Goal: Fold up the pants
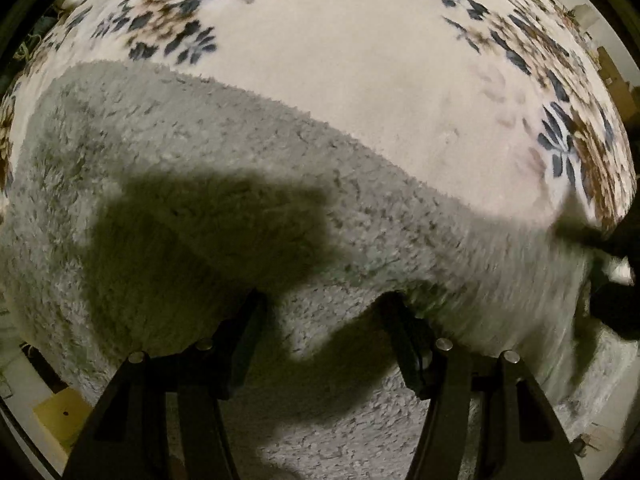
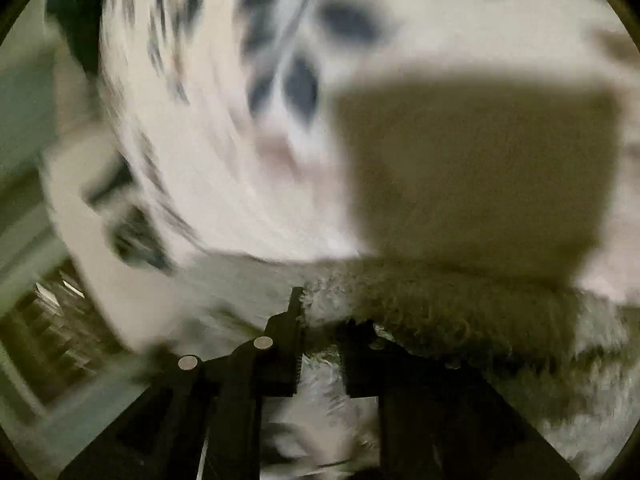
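Observation:
The pants (image 1: 200,152) are pale grey fleece, spread across a cream blanket with blue and brown flowers (image 1: 360,60). My left gripper (image 1: 324,300) points straight down onto them. Its jaws stand wide apart, the tips sunk in the pile, with fleece lying between them but not squeezed. In the blurred right wrist view, the pants' edge (image 2: 460,312) runs across the lower half over the blanket (image 2: 240,180). My right gripper (image 2: 324,320) has its jaws nearly together, with a tuft of fleece filling the narrow gap at that edge.
A dark blurred shape (image 1: 608,248) sits at the right rim of the left wrist view, at the pants' far end. A yellow wooden piece (image 1: 60,416) shows at lower left. Past the blanket's edge in the right wrist view lies a patterned floor (image 2: 52,328).

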